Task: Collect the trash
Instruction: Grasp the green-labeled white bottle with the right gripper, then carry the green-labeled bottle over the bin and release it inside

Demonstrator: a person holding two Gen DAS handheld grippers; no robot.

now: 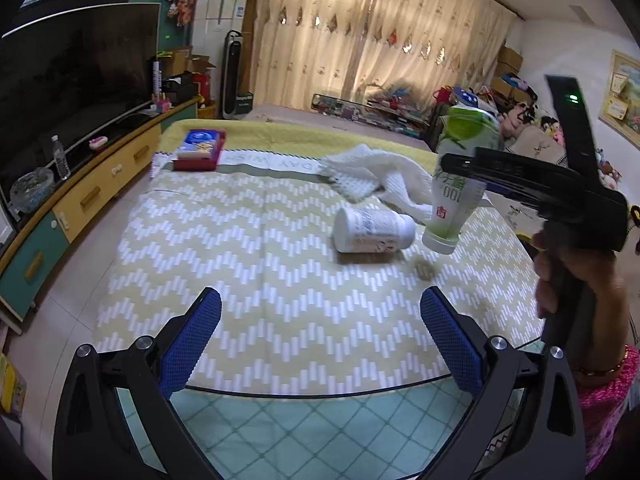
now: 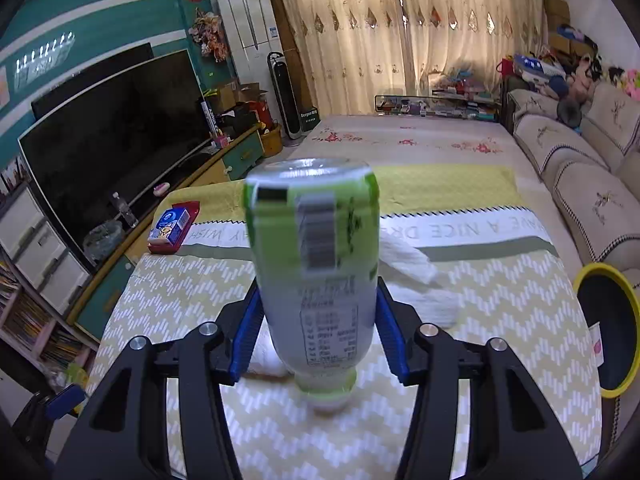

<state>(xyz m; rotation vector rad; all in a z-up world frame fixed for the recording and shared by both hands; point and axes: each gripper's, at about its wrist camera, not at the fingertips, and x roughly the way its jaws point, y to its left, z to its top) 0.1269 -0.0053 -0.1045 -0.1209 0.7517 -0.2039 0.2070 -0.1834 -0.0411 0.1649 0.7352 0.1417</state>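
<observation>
Right gripper (image 2: 316,316): the green bottle (image 2: 316,264) is being pinched upside down, above the table (image 2: 500,320).
Left gripper (image 1: 320,320): its jaws are being kept spread, empty.
White bottle (image 1: 374,230): is lying on the table.

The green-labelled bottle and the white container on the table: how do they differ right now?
The green-labelled bottle is held in the air, cap down, by the right gripper; the white container lies on its side on the tablecloth, untouched. The bottle is taller and tapers to a neck; the container is squat and cylindrical. The bottle's wrap is green and white; the container is mostly white. Both carry printed labels.
</observation>
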